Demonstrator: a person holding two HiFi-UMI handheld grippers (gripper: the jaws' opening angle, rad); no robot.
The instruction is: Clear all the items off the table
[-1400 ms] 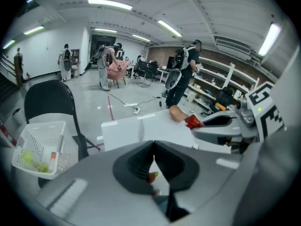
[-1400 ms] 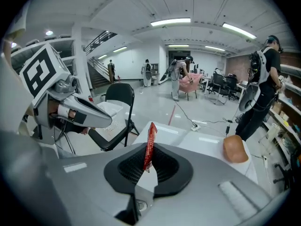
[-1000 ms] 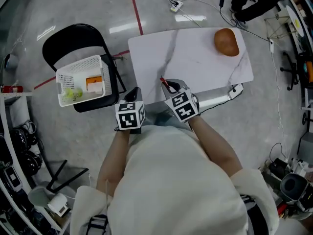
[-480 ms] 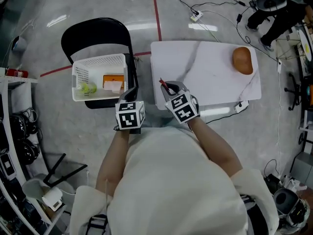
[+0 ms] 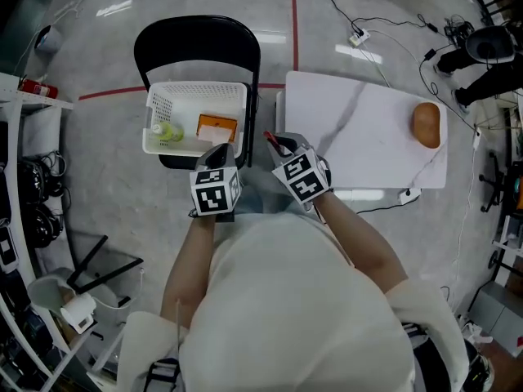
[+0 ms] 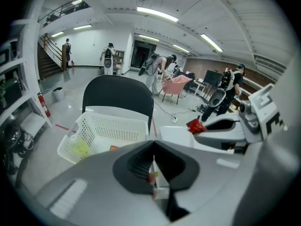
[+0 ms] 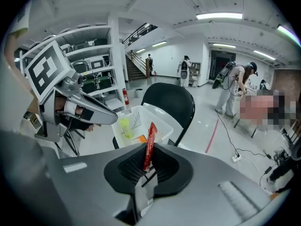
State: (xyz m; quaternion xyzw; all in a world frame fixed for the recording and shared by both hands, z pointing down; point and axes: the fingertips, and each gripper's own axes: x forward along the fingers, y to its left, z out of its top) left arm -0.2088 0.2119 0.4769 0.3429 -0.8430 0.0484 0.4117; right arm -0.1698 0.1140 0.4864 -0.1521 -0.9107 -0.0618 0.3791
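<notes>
My right gripper [image 5: 274, 143] is shut on a slim red packet [image 7: 149, 144], which stands upright between its jaws and shows in the head view as a red packet [image 5: 270, 140] at the table's left edge. Beside it my left gripper [image 5: 219, 155] is shut with nothing in it, its tips near the front rim of a white basket [image 5: 239, 98]. The basket rests on a black folding chair [image 5: 198, 37] and holds a yellow-green item [image 5: 167, 131] and an orange box [image 5: 216, 127]. A brown rounded object [image 5: 426, 125] lies at the far right of the white table [image 5: 359, 129].
Shelving with equipment [image 5: 20, 194] lines the left side. Cables and a power strip [image 5: 358, 36] lie on the floor beyond the table, and another strip [image 5: 409, 194] sits by its front edge. Several people stand far off [image 6: 157, 72].
Both grippers have swung left together, from the table's front edge to the gap between chair and table, close to the basket. The red packet stays gripped.
</notes>
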